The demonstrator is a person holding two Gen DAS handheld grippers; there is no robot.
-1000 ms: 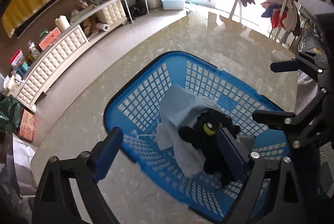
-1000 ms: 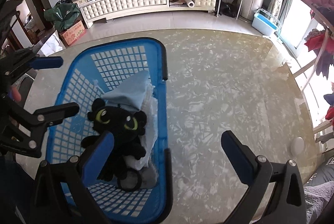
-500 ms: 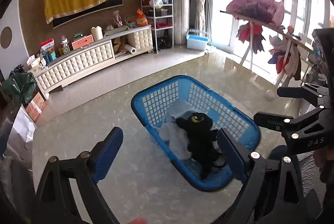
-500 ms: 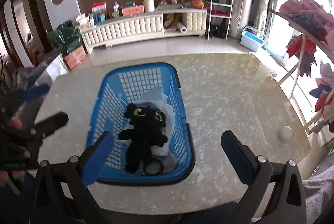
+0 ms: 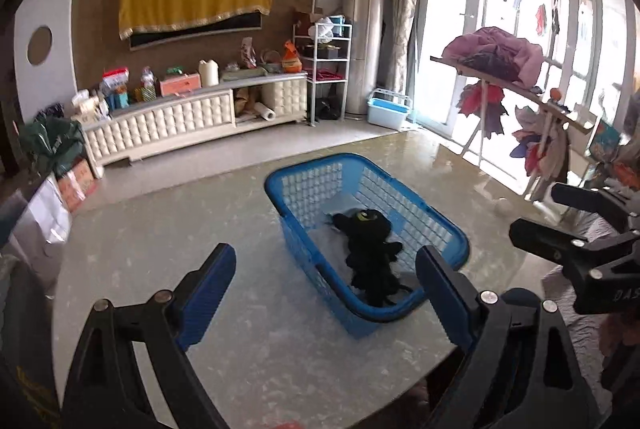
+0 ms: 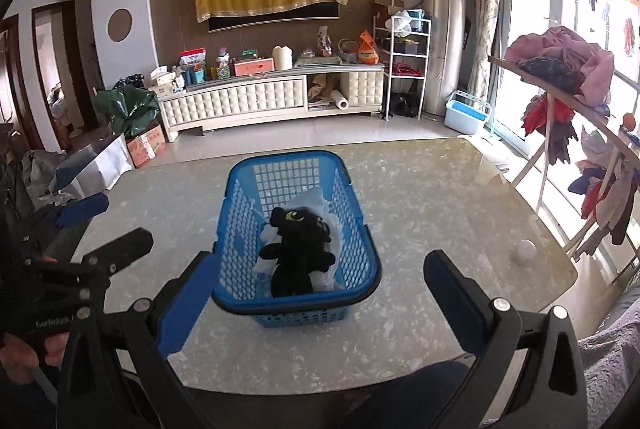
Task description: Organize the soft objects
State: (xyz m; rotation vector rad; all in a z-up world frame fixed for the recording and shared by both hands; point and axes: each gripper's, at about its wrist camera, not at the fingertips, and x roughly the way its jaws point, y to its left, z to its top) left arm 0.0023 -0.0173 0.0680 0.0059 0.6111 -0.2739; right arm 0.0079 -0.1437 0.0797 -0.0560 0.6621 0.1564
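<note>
Both tongs, left (image 5: pixel 324 293) and right (image 6: pixel 316 303), stand wide and empty, short of the basket (image 6: pixel 362 283). Inside it lies the plush (image 6: pixel 298 247) on pale cloth (image 6: pixel 316 199). Marbled tabletop (image 6: pixel 432 197) beyond, then a cabinet (image 6: pixel 240 103).

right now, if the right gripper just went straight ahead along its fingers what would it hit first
Probably the blue basket: its near rim sits almost centred between the open fingers of the right gripper, which holds nothing. Past that rim lies the black plush toy on pale cloth. Depth is hard to judge through the fisheye.
</note>
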